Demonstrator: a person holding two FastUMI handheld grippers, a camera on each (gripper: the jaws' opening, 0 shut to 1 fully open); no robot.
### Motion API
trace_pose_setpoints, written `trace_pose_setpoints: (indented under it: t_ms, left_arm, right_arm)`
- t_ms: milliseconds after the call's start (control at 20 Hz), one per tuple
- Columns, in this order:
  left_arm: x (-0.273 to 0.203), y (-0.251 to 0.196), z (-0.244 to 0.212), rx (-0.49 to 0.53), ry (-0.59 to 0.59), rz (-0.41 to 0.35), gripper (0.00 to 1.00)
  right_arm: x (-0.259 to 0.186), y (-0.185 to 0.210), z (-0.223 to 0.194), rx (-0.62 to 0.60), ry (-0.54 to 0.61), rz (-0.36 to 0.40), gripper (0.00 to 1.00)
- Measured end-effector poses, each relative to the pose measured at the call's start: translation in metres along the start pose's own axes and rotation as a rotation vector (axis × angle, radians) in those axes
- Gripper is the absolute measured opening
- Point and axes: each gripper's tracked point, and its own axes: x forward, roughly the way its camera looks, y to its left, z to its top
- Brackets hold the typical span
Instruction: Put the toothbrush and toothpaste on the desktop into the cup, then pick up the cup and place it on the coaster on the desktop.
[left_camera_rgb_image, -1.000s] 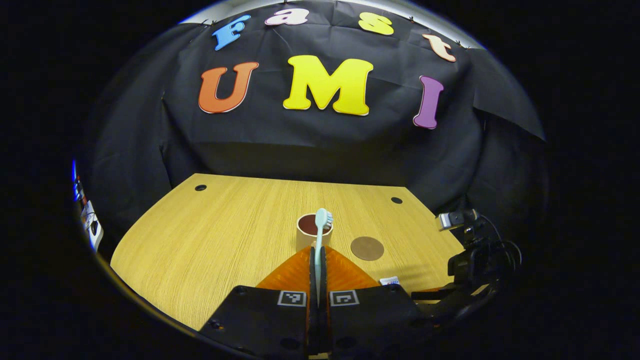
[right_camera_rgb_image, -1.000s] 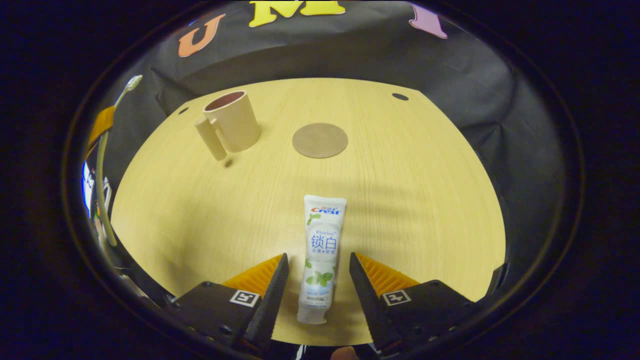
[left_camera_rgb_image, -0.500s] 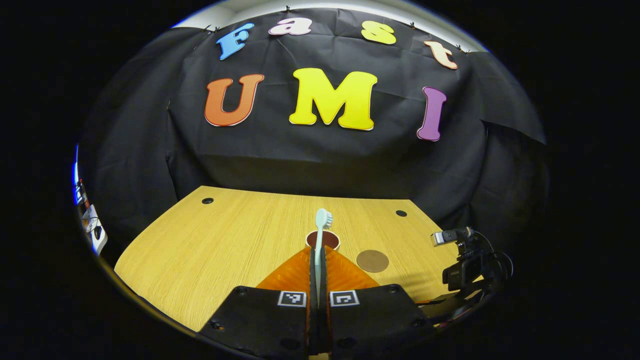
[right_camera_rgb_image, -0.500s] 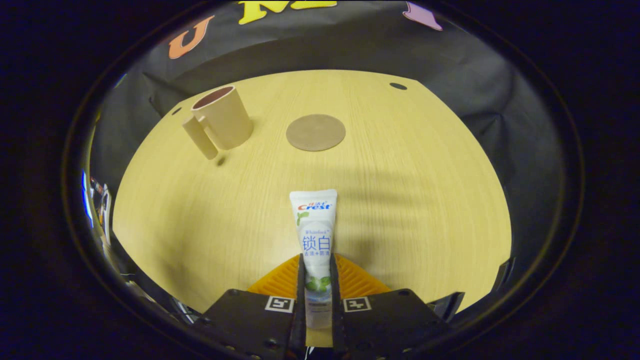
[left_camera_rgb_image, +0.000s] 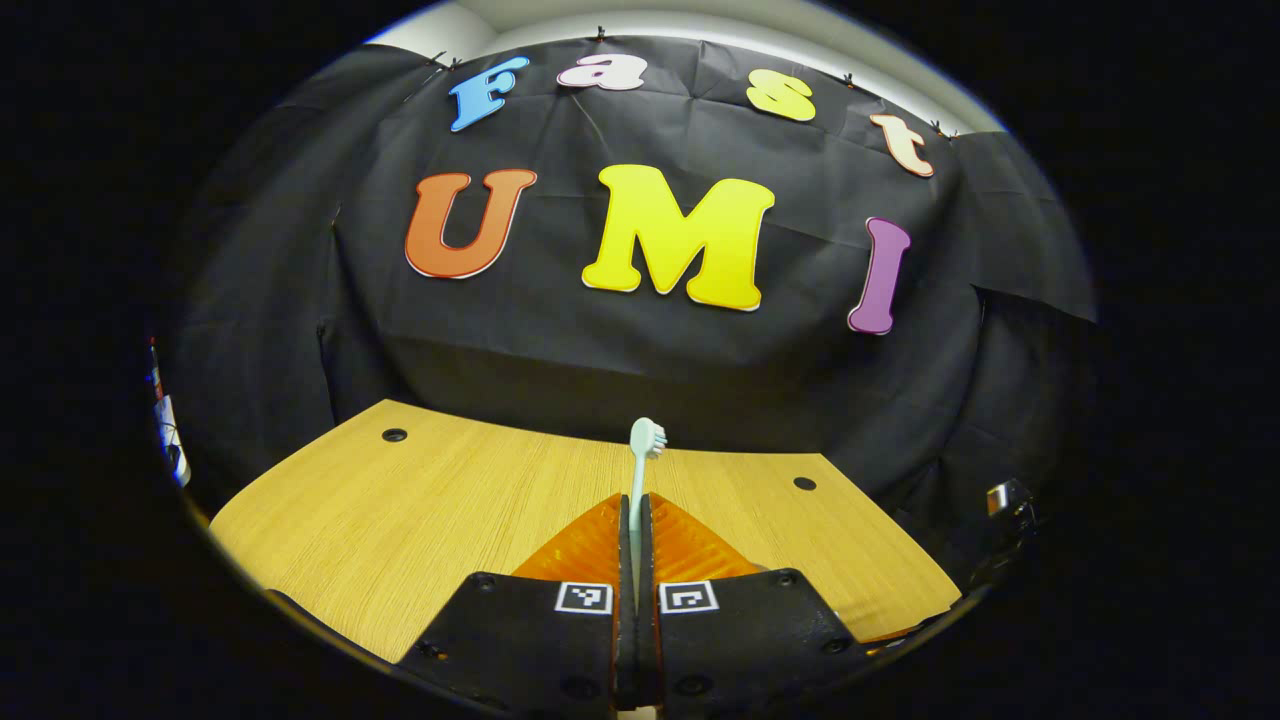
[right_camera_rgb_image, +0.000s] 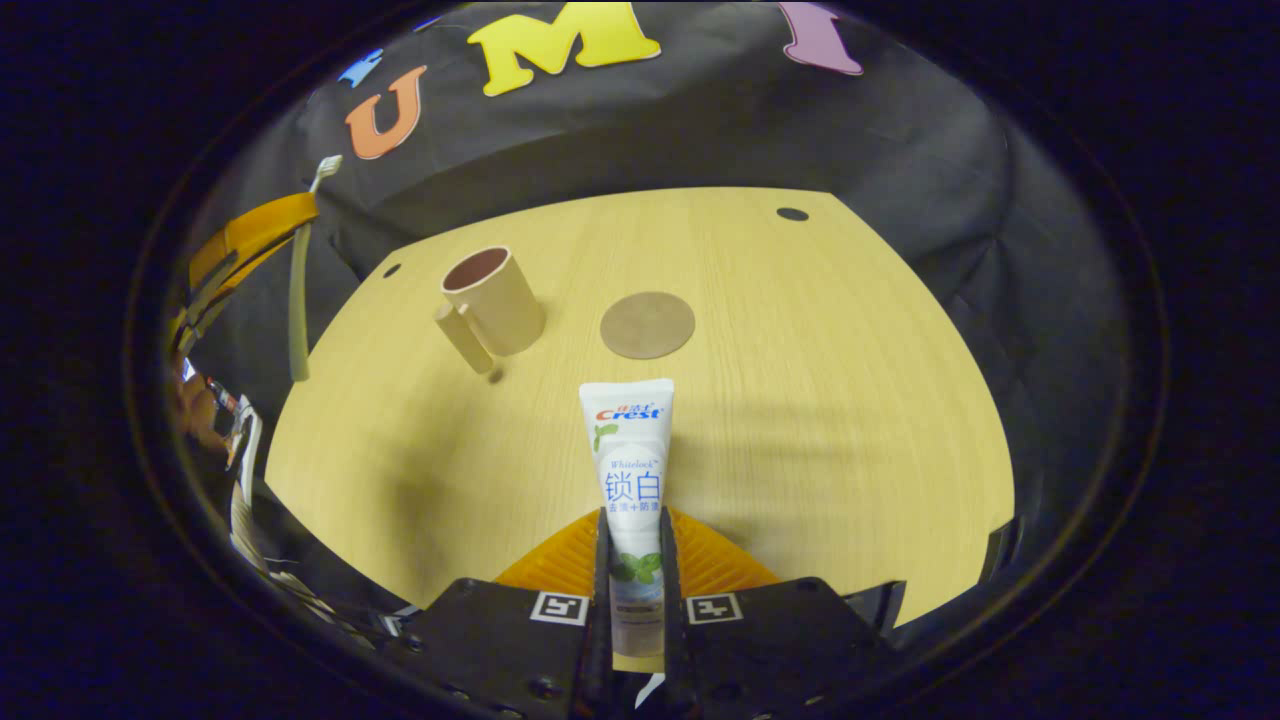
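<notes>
Toothbrush is sitting clamped in my left claw, both fingers pressing on the handle, head sticking up and forward past the tips, bristles facing right in the left gripper view. In the right gripper view the same brush is hanging in the air off the tabletop's left edge, held by the left claw, handle pointing down.

My right claw is gripping the toothpaste, fingers closed on the lower part of the tube w/ the flat crimped end pointing away toward the tabletop centre.

Cup is standing upright nr the far-left part of the tabletop, handle turned toward the near-left side. Coaster is lying flat just right of the cup, apart from it, approx mid-tabletop.
</notes>
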Motion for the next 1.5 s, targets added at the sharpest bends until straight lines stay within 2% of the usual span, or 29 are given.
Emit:
trace_pose_setpoints:
  t_ms: [250, 350, 400, 650, 950, 1500]
  left_arm:
    - [0.049, -0.002, 0.012, -0.029, -0.078, -0.033, 0.03]
    - [0.068, -0.003, 0.003, -0.052, -0.072, -0.042, 0.03]
    - [0.075, -0.003, 0.000, -0.065, -0.071, -0.044, 0.03]
    - [0.108, -0.003, -0.013, -0.117, -0.069, -0.038, 0.03]
    - [0.128, -0.002, -0.028, -0.102, -0.041, -0.036, 0.04]
    - [0.133, 0.005, -0.042, -0.130, -0.004, -0.031, 0.07]
  right_arm:
    - [-0.034, -0.003, 0.019, -0.017, -0.077, 0.005, 0.21]
    - [-0.044, -0.008, 0.025, -0.019, -0.098, -0.003, 0.18]
    - [-0.048, -0.010, 0.027, -0.017, -0.104, -0.003, 0.21]
    - [-0.064, -0.017, 0.033, -0.018, -0.129, -0.002, 0.20]
    - [-0.061, -0.022, 0.035, 0.001, -0.117, 0.002, 0.21]
    - [-0.055, -0.018, 0.041, -0.004, -0.096, 0.011, 0.21]
